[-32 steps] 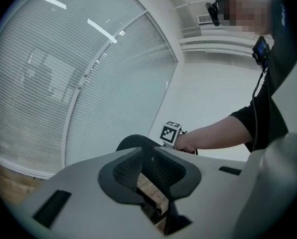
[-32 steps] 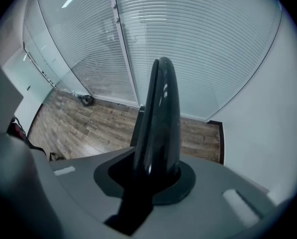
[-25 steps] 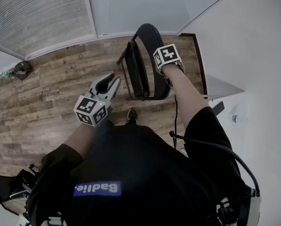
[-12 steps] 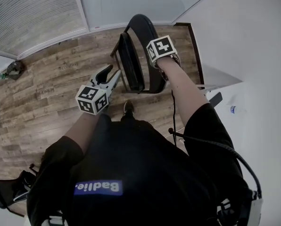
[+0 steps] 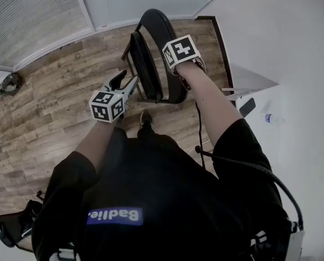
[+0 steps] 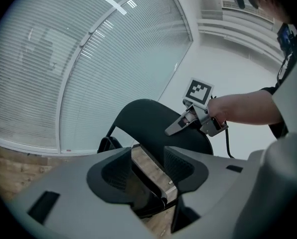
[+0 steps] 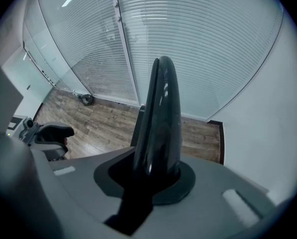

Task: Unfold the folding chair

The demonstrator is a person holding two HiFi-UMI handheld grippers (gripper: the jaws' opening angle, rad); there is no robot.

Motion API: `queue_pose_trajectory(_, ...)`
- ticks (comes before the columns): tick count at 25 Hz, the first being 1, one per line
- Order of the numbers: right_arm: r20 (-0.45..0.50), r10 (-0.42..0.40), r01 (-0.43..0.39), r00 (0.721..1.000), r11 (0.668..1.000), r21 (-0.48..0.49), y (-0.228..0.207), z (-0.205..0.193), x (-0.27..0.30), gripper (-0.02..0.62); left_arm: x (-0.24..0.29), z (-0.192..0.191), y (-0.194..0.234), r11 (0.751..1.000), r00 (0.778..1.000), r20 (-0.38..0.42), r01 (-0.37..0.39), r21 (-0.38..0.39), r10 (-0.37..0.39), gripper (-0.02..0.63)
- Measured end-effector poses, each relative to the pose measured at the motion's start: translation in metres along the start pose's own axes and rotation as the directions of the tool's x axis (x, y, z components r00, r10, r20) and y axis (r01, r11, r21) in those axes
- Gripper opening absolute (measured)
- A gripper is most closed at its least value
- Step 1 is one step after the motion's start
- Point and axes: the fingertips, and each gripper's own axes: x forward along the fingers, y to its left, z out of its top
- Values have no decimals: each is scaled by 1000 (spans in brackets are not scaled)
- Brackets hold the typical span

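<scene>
Black folding chair [image 5: 173, 91] standing folded. Right gripper [image 7: 156, 169] clamped on backrest [image 7: 160, 108] top. Left gripper [image 6: 147, 166] beside backrest, jaws just opening, seat [image 5: 145, 64] edge between, unpinched. Risks: shallow bite slipping; chair tipping if backrest hold loosens.

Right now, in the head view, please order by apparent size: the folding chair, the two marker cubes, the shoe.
1. Folding chair, clearly largest.
2. Left cube and right cube: alike, not ranked.
3. Shoe, smallest; partly hidden.
</scene>
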Motion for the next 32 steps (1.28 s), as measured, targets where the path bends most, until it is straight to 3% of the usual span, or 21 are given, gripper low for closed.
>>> queue_pose_trajectory(17, -4, 2, -2, 1000, 1000, 0, 2, 0, -1, 61, 65, -45, 22, 1000, 987, -161, 0, 7, 1, 206)
queue_pose_trajectory(32, 0, 9, -9, 1000, 1000, -1, -1, -3, -1, 63, 117, -81, 43, 996, 974, -227, -7, -92, -14, 218)
